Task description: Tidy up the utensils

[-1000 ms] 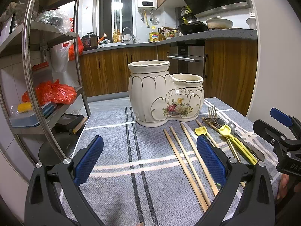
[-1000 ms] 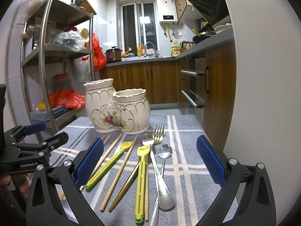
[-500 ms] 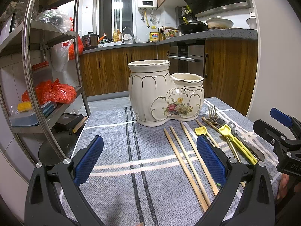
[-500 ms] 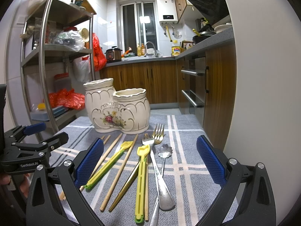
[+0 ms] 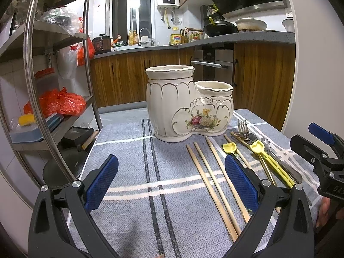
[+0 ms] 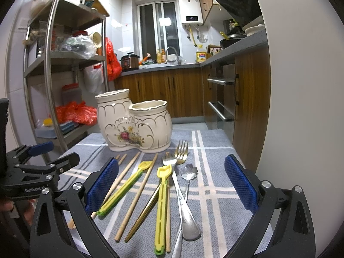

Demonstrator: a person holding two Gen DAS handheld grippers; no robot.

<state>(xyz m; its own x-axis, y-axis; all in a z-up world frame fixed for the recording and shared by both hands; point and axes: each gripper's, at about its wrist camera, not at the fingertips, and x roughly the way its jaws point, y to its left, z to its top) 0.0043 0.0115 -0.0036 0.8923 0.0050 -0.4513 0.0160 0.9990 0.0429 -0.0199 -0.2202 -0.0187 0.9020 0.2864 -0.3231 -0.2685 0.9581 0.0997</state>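
While both claws hang over the cloth with nothing between their blue pads, the ceramic holder stands upright at the far middle of the bench. It is a glossy cream piece of two joined pots, a taller one and a lower one, with scalloped gilt rims, ribbed sides and a painted flower spray on the front. What lies inside either pot cannot be seen from these low angles.

All the utensils lie flat on the cloth just in front of the holder, on its lower-pot side. The left claw is spread wide, and its view shows the wooden chopsticks running toward the camera, with the right claw's black frame at the edge. The right claw, likewise spread wide, looks down on the whole row: two yellow plastic chopstick trainers, a gold fork whose tines point at the holder, a steel fork, a small flower-bowled spoon and a gold-coloured stick. The left view hides most of these behind its own pad.

The cloth is grey-blue woven fabric with a herringbone texture and pale and dark stripes.
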